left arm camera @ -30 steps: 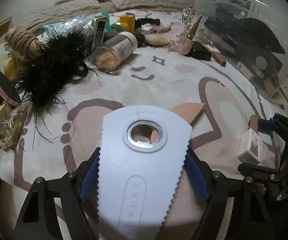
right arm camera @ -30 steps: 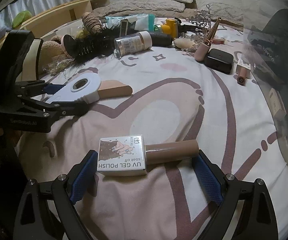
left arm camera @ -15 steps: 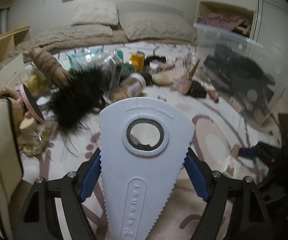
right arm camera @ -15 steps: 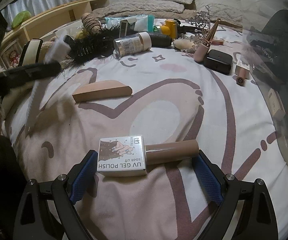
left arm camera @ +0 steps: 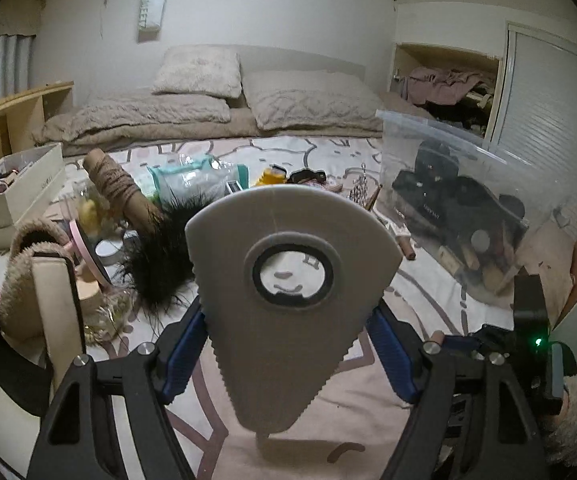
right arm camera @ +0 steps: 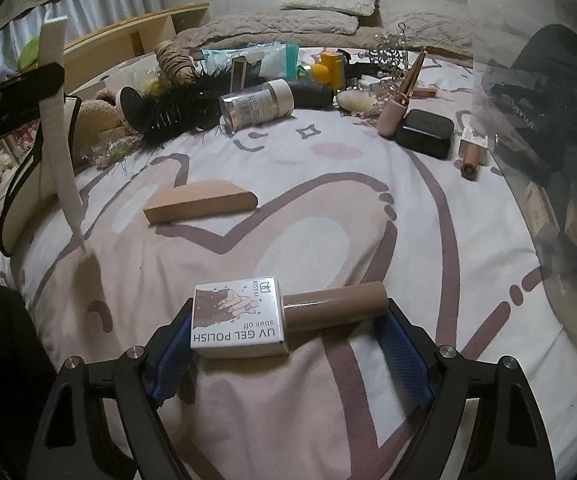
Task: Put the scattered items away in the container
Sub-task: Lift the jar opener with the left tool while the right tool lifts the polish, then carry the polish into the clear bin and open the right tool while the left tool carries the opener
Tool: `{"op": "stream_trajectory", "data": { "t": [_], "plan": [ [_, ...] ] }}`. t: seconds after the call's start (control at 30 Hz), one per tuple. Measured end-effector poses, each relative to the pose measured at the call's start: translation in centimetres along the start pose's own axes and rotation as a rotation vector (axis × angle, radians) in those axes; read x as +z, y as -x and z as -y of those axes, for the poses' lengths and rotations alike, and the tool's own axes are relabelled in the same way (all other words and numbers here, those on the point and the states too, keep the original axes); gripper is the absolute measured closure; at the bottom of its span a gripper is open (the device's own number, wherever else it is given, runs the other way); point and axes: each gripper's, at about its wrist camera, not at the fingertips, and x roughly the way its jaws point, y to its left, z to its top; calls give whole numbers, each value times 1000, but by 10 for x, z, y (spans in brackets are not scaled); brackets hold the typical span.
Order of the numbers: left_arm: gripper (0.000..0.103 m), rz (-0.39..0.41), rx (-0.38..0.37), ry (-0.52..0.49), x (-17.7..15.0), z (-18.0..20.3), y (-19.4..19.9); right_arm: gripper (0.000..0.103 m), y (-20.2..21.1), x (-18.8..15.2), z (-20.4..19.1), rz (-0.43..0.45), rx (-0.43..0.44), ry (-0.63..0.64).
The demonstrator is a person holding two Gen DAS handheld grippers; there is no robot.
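Observation:
My left gripper [left arm camera: 288,354] is shut on a white fan-shaped plastic opener [left arm camera: 288,240] with a ring hole, held up off the bed. The right wrist view shows this opener [right arm camera: 58,140] edge-on at the far left. My right gripper [right arm camera: 288,332] is low over the patterned bedspread [right arm camera: 328,208]. Its jaws are closing on a UV gel polish bottle [right arm camera: 240,320] that lies flat, with the pads touching the white box end and the tan cap end. The clear plastic container [left arm camera: 428,148] stands at the right with dark items inside. Its wall [right arm camera: 528,20] also shows in the right wrist view.
A tan wedge sponge [right arm camera: 200,200] lies mid-bed. Farther back is a heap: black feather [left arm camera: 160,256], clear jar [right arm camera: 256,104], twine spool [left arm camera: 116,184], yellow bottle [right arm camera: 330,66], pink tube [right arm camera: 394,114], black case [right arm camera: 422,132]. A white box [left arm camera: 12,184] sits left, pillows [left arm camera: 196,72] behind.
The left gripper has risen off the bed with the opener and tilted up toward the room. The right gripper stayed put and its jaws narrowed onto the bottle's ends.

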Motion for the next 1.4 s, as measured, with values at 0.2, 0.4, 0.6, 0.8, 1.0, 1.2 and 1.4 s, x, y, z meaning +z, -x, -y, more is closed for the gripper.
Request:
{"op": "stream_trajectory", "data": {
  "t": [0.2,0.4,0.6,0.8,1.0,1.2,1.4],
  "plan": [
    [26,36,6,8,7,-1,12,16,16,10,-2,37,4,5],
    [26,62,12,18,12,0,22,16,42,27,-3,98,16,-2],
    [26,86,20,36,23,3,34,16,74,49,-5,174,44,-1],
    [26,111,21,59,38,6,47,16,111,74,-1,242,103,0],
    [26,143,-6,74,56,12,62,16,154,101,15,294,169,-23],
    [26,175,-18,55,72,26,74,16,202,129,30,359,189,-5],
    [26,214,-24,20,89,45,80,16,252,148,28,439,75,120]
  ]
}}
